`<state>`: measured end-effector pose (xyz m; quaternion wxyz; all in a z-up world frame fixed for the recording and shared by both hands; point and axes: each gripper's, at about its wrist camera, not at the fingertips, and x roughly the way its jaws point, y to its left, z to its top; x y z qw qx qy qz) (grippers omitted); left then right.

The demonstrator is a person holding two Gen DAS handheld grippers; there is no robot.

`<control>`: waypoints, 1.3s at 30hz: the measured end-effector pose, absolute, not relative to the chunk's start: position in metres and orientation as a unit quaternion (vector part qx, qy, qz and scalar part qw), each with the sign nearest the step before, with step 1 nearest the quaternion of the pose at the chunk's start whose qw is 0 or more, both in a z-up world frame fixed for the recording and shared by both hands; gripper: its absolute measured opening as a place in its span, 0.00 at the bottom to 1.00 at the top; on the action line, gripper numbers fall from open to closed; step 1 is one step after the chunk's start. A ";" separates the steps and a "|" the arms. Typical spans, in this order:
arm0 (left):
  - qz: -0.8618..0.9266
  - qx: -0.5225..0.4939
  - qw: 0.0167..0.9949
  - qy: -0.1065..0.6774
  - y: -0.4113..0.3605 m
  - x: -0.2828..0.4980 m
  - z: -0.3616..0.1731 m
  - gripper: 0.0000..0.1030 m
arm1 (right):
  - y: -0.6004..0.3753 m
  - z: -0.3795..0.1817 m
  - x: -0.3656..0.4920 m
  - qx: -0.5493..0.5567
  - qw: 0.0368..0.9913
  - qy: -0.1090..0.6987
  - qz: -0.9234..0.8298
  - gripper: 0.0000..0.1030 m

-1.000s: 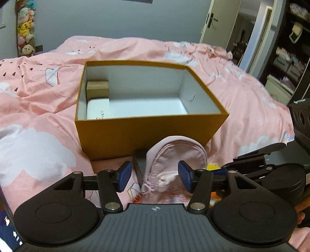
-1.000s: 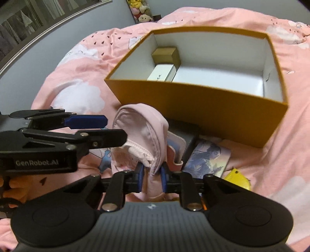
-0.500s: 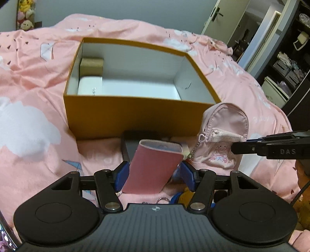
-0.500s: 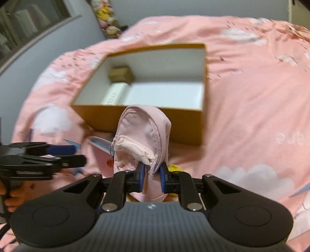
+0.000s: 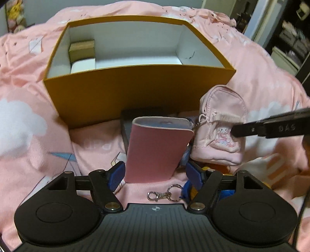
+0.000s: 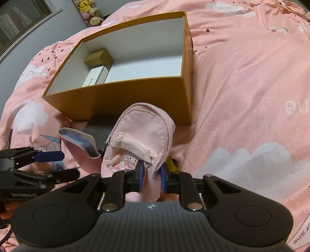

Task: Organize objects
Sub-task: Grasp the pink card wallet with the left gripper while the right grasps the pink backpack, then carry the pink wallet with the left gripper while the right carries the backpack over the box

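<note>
An open mustard box [image 5: 135, 91] with a white inside lies on the pink bedspread; it holds a small brown box [image 5: 82, 49] and a white box [image 5: 83, 66]. In front of it a pink sleeve [image 5: 157, 149] stands tilted between the pads of my left gripper [image 5: 156, 174]. Its jaws are opening, and the right pad stands clear of the sleeve. My right gripper [image 6: 152, 174] is shut on the lower edge of a small pink backpack pouch [image 6: 143, 131], held just right of the sleeve. In the left wrist view the pouch [image 5: 222, 116] hangs from a right finger [image 5: 261, 129].
A dark flat case [image 5: 135, 116] lies under the sleeve against the box's front wall. A metal keyring with a clasp [image 5: 164, 193] lies near my left gripper, beside blue and yellow items [image 5: 193, 192]. Plush toys [image 6: 91, 11] sit by the far wall.
The right gripper has carried the pouch out from between the left jaws to the right. The left gripper has sunk toward the pink sleeve and its jaws have spread wider.
</note>
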<state>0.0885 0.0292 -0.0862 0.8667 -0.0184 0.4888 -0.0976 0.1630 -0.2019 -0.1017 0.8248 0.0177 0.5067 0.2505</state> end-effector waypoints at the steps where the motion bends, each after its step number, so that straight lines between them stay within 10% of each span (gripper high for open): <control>1: -0.099 -0.008 0.865 0.491 0.026 0.091 -0.088 0.81 | -0.202 -0.102 0.164 0.018 0.825 0.506 0.251 0.19; 20: -0.036 0.114 0.869 0.479 -0.025 0.119 -0.109 0.93 | -0.205 -0.118 0.175 0.039 0.822 0.518 0.232 0.29; 39: -0.066 -0.049 0.893 0.443 0.027 0.097 -0.079 0.87 | -0.209 -0.112 0.168 0.061 0.833 0.496 0.235 0.21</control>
